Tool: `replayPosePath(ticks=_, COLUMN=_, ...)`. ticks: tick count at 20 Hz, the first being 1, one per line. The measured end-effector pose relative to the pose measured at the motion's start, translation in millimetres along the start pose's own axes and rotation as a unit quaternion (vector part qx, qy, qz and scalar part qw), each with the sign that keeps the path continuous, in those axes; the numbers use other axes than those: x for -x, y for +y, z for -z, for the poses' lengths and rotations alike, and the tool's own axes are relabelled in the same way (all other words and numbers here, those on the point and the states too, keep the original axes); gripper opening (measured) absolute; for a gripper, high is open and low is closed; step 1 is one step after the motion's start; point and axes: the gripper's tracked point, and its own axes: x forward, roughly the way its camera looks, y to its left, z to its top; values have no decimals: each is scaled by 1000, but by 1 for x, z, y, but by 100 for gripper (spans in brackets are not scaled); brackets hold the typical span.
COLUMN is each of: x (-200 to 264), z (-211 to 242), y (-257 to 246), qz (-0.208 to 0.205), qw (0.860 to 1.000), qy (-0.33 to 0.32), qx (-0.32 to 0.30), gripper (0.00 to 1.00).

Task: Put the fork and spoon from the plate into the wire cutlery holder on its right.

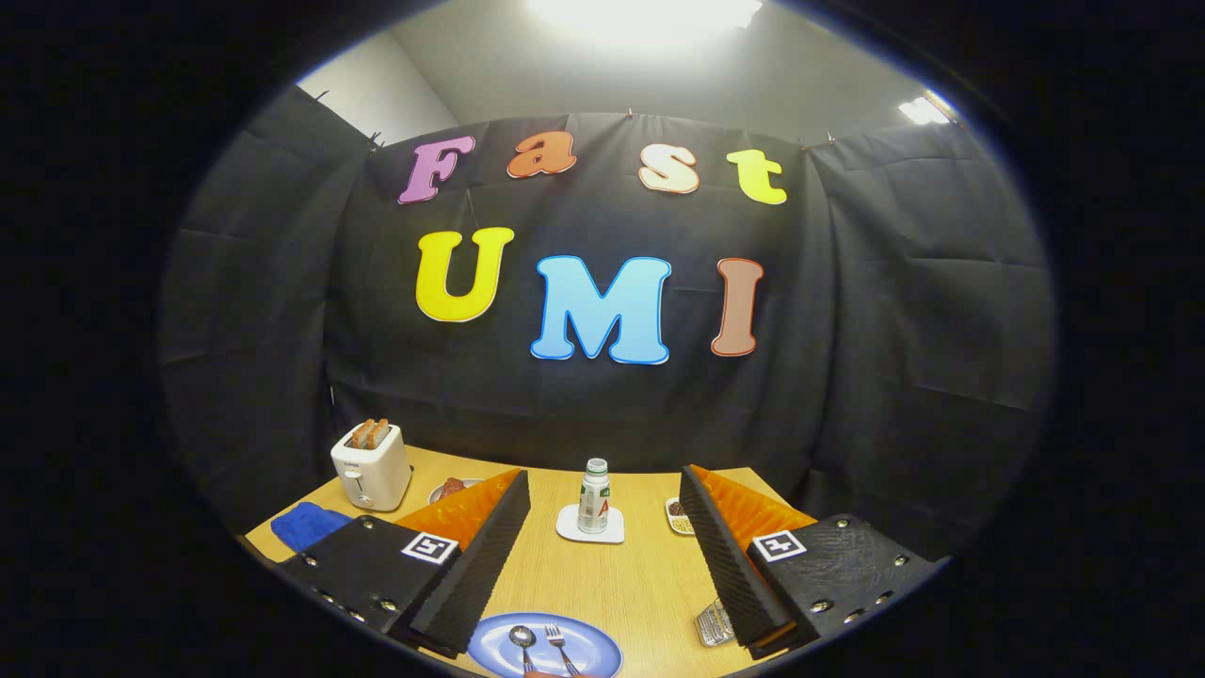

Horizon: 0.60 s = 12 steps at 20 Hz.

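Note:
A blue plate lies on the wooden table just below and between my fingers. On it rest a spoon on the left and a fork on the right, side by side, heads pointing away from me. The wire cutlery holder stands to the plate's right, mostly hidden behind my right finger. My gripper hangs above the table with its fingers wide apart and nothing between them.
A small bottle stands on a white coaster beyond the fingers. A white toaster with toast sits at the far left, beside a blue cloth and a small plate. A little dish lies by the right finger.

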Motion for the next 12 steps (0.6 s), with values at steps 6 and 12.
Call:
replayPosePath(ticks=6, x=-2, z=7, y=5, qz=-10, qw=1000, qy=9, qx=8, gripper=98)
replayPosePath(ticks=12, x=-8, z=46, y=14, qz=-35, qw=997, qy=76, qx=2, gripper=98)
